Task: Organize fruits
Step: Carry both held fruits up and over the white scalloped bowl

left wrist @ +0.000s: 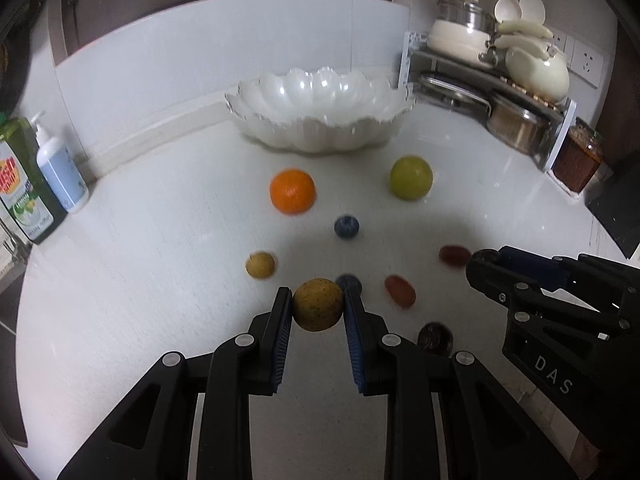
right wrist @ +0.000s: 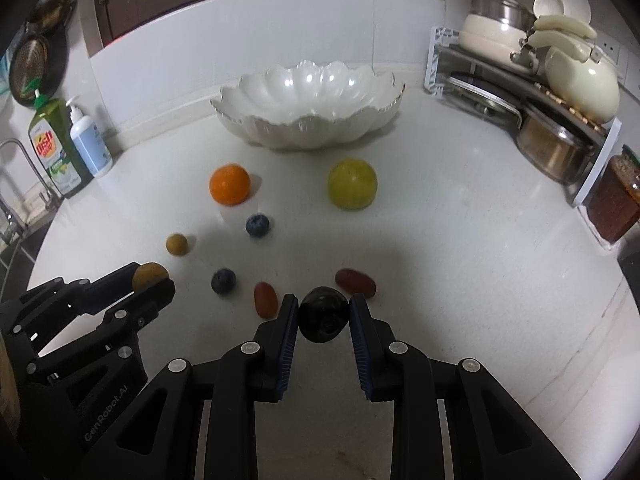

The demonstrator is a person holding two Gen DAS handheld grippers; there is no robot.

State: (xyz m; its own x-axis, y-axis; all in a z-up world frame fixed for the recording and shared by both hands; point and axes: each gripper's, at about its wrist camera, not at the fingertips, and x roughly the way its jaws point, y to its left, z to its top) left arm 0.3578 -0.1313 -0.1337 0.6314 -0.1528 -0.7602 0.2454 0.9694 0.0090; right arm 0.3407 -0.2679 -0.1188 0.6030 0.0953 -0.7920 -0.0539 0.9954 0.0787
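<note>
Speckled yellow-brown fruit is clamped between the pads of the left gripper, clear of the counter. Right gripper is closed on a dark round fruit, also off the surface. White scalloped bowl at the back of the counter looks empty, so nothing is sorted yet (judging by the visible interior only; the near wall hides the bowl's floor in front).

Progress: two fruits picked, none delivered. Left on the counter: orange, yellow-green round fruit, two blueberries, a small tan fruit, two reddish oblong fruits. The left wrist view also shows another dark wrinkled fruit near that gripper's right finger, partly hidden behind it. So probably eight loose pieces plus the two in hand.

Hard to read: both views are motion-blurred, so the small fruits' kinds are guesses. In the left view one blueberry is mostly covered by the held fruit and finger. The right gripper's tips are seen side-on there, with its load only a dark sliver. Rack with pots, soap bottles and a jar ring the edges, cut off by the fisheye rim.
</note>
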